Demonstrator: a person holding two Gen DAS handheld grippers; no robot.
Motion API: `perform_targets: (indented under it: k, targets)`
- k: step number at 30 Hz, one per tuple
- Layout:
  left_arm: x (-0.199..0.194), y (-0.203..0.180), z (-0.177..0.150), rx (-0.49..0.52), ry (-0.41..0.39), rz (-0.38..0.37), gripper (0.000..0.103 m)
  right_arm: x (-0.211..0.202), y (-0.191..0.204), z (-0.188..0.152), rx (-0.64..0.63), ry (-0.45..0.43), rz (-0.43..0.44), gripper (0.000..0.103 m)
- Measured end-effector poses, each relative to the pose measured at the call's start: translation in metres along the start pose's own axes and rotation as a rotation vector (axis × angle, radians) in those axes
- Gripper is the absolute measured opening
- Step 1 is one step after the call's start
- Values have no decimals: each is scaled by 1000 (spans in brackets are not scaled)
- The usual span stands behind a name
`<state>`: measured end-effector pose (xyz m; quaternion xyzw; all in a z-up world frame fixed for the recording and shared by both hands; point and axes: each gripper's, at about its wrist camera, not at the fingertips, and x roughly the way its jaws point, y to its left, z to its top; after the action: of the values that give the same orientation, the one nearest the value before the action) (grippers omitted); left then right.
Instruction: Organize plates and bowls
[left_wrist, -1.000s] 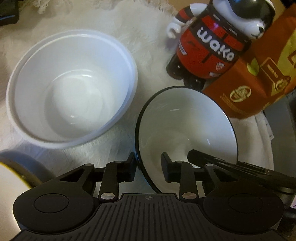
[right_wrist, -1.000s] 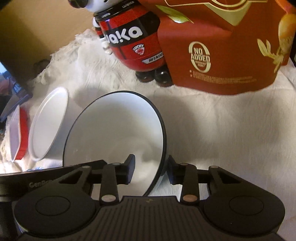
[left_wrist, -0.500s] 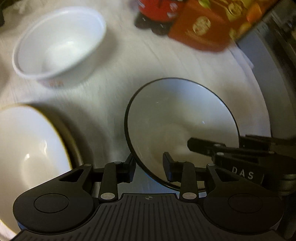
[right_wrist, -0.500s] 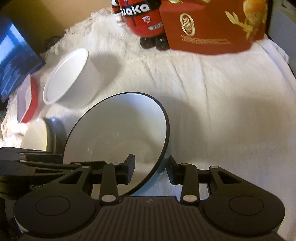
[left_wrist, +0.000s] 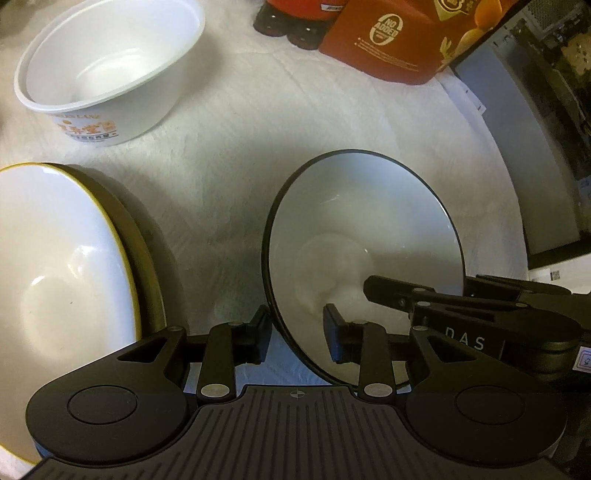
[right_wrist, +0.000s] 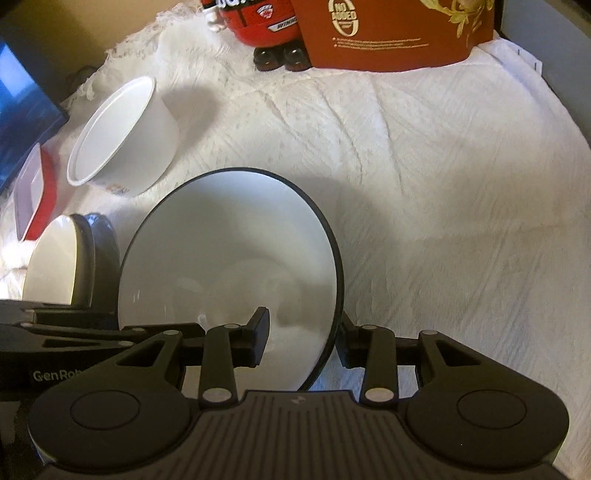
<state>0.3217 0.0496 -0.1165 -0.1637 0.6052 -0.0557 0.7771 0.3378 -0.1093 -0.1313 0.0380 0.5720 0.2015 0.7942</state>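
Note:
A white bowl with a thin black rim (left_wrist: 364, 229) (right_wrist: 236, 251) is held by both grippers above the white cloth. My left gripper (left_wrist: 297, 338) straddles its left rim, one finger inside and one outside. My right gripper (right_wrist: 303, 338) straddles its right rim the same way. A yellow-rimmed white bowl with a dark outside (left_wrist: 62, 258) (right_wrist: 55, 266) sits to the left. A plain white printed bowl (left_wrist: 110, 66) (right_wrist: 122, 136) stands further back on the left.
A red snack bag (left_wrist: 417, 33) (right_wrist: 391, 29) and a red toy figure (left_wrist: 299, 14) (right_wrist: 258, 26) stand at the back. A red-and-white dish (right_wrist: 31, 192) lies far left by a dark screen (right_wrist: 22, 110). A grey table edge (left_wrist: 517, 147) runs on the right.
Both grippers have carried the black-rimmed bowl back toward me, away from the toy and bag. The yellow-rimmed bowl has come into view on the left.

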Motion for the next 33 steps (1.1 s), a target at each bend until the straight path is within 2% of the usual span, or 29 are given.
perform_targets:
  k: [12,20,25,30,33]
  targets:
    - [-6,6,4,-22,12,-53,31,1,-8,3,0,-16,12,38]
    - [-30,14,10,-52,-33,-80,29,-15,-4,10,-44,-77,-16,38]
    - [-52,22,18,-69,-87,-89,29,-34,0,20,-77,-137,-37,40]
    - [-79,39,30,-83,-185,-62,29,-58,9,33,-129,-238,-59,51]
    - [-95,51,40,-91,-263,-11,29,-68,18,43,-162,-284,-57,57]
